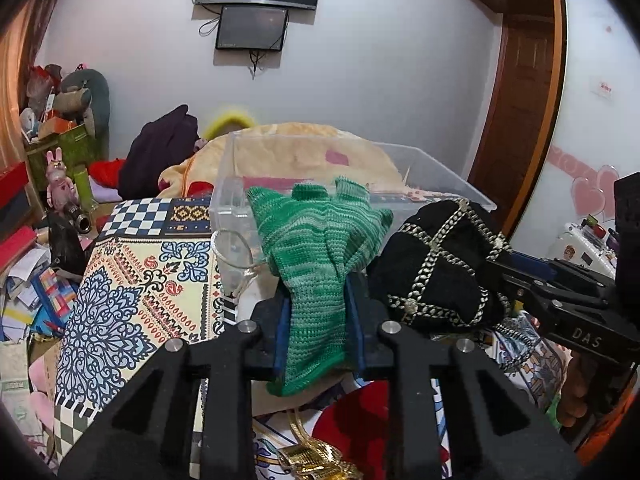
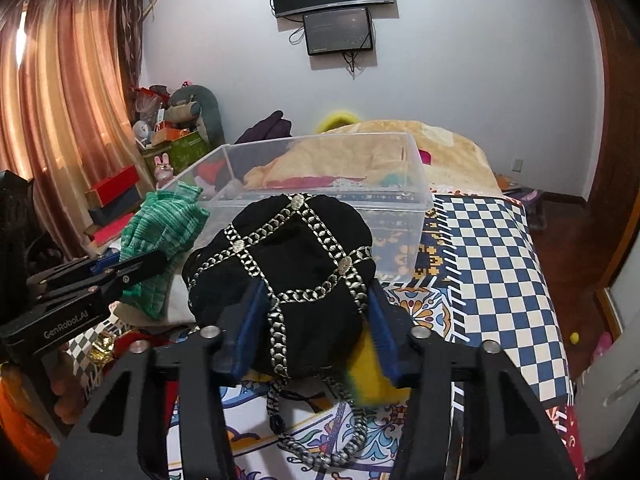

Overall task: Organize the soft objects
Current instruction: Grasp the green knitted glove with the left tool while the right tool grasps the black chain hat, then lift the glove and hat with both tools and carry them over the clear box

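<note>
My left gripper is shut on a green knitted piece and holds it up in front of a clear plastic bin on the bed. My right gripper is shut on a black pouch with gold chain trim, its cords hanging down. In the left wrist view the black pouch hangs to the right of the green piece, held by the right gripper. In the right wrist view the green piece and the left gripper are at the left, before the bin.
The bed has a patterned cover with a checkered band. A beige blanket lies behind the bin. Gold and red items lie below the left gripper. Clutter and boxes crowd the floor at left. A door is at right.
</note>
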Available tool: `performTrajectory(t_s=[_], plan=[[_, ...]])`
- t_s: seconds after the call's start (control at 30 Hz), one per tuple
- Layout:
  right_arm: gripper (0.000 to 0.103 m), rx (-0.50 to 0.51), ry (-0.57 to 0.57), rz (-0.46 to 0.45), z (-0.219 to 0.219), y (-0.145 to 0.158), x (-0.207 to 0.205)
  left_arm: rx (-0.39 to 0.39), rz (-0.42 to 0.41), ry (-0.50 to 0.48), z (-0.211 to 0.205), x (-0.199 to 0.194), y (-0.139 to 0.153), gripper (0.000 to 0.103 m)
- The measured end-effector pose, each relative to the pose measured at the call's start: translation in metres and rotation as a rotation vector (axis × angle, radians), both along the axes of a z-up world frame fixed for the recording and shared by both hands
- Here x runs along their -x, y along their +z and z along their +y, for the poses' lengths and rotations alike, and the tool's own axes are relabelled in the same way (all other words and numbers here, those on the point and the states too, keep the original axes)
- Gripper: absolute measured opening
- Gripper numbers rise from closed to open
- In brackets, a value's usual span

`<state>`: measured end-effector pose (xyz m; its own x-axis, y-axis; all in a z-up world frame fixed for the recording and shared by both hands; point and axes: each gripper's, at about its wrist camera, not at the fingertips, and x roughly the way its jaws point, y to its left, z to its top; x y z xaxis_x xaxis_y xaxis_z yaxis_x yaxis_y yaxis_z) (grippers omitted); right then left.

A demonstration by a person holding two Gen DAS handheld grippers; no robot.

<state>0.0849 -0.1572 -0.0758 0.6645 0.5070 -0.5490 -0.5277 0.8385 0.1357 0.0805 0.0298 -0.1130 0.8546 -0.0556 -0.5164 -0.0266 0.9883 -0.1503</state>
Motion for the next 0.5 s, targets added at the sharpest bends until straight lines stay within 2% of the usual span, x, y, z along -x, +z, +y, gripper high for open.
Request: performTrajectory(t_s=[0.07, 0.13, 0.3, 0.5], plan=[[0.018, 0.001, -0.007, -0.007, -0.002, 0.002, 0.000, 0.006, -0.015, -0.004, 0.000, 0.004, 0.004, 0.021], [0.017, -0.021, -0.001, -0.002, -0.003, 0.003, -0.002, 0.005, -0.033, -0.002, -0.001, 0.008, 0.008, 0.021], [0.013, -0.033, -0.005, -0.055, -0.003, 0.013, 0.005, 0.002, -0.066, 0.008, 0.003, 0.014, 0.018, 0.020], [0.012, -0.063, 0.003, -0.141, -0.001, 0.042, 0.013, -0.008, -0.110, 0.034, 0.006, 0.021, 0.038, 0.019]])
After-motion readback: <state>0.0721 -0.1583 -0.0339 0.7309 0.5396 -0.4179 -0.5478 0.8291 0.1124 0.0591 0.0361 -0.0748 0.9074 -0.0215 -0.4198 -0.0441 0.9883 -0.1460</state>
